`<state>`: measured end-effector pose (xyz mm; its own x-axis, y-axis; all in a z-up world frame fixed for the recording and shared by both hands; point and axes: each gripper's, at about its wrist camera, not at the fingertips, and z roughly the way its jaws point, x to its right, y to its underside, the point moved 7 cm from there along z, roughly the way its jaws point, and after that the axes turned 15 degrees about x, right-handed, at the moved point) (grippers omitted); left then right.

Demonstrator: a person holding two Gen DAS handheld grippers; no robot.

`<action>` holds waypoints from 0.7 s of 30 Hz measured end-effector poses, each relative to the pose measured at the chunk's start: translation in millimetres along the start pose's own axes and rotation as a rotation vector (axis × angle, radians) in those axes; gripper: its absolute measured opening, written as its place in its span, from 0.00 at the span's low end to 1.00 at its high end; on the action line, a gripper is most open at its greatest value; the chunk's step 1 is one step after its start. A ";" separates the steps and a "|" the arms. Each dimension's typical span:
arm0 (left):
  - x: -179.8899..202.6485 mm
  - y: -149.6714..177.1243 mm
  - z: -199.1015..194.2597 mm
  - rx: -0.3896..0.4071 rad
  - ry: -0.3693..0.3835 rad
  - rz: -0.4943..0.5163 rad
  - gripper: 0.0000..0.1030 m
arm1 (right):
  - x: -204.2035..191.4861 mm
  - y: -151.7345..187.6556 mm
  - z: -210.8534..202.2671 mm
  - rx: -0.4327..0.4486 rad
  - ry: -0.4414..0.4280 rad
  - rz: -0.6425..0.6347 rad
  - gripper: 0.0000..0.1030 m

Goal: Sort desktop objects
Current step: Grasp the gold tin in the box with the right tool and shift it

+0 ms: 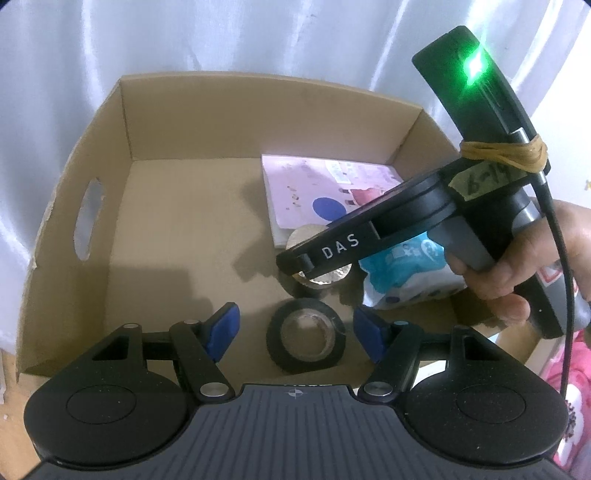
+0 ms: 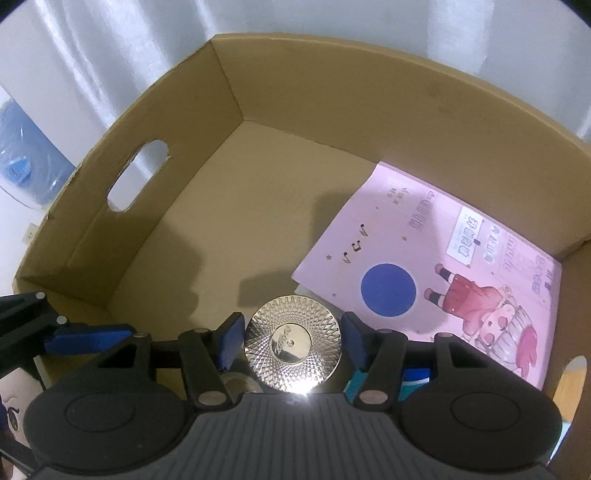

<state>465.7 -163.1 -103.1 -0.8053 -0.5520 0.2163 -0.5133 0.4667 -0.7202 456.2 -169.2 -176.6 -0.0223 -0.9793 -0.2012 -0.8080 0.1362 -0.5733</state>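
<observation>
A cardboard box [image 1: 192, 122] holds a pink booklet [image 1: 303, 188], a blue-and-white packet [image 1: 402, 273], a black tape roll [image 1: 306, 340] and a shiny silver round tin [image 2: 292, 350]. My left gripper [image 1: 295, 332] is open above the tape roll, its blue pads on either side and apart from it. My right gripper [image 2: 291, 341] is open with its pads [image 2: 231, 341] standing on either side of the tin, just off its rim; the tin stands on the box floor beside the booklet [image 2: 443, 266]. The right gripper body [image 1: 369, 236] crosses the left wrist view above the tin.
The box walls [image 2: 155, 122] have oval handle cutouts [image 2: 136, 181]. White curtain [image 1: 258, 33] hangs behind. A blue-and-white object [image 2: 26, 166] stands outside the box to the left. Pink patterned fabric [image 1: 576, 384] lies outside at the right.
</observation>
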 end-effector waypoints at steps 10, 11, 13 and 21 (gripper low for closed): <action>6.7 -14.2 -19.5 0.091 -0.013 -0.013 0.73 | 51.4 -12.2 -57.5 0.135 0.027 0.127 0.55; 8.2 -15.8 -20.7 0.094 -0.017 -0.023 0.73 | 59.0 -6.2 -54.0 0.108 0.050 0.139 0.48; 10.7 -16.4 -26.3 0.102 -0.014 -0.040 0.73 | 67.8 2.7 -46.0 0.078 0.076 0.155 0.42; 26.3 -3.3 -66.5 0.120 -0.028 0.002 0.76 | 60.8 24.4 -39.8 0.060 0.078 0.084 0.32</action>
<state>426.5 -133.2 -51.1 -0.7972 -0.5706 0.1973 -0.4709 0.3831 -0.7947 411.6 -231.3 -171.3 -0.1362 -0.9723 -0.1898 -0.7646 0.2250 -0.6040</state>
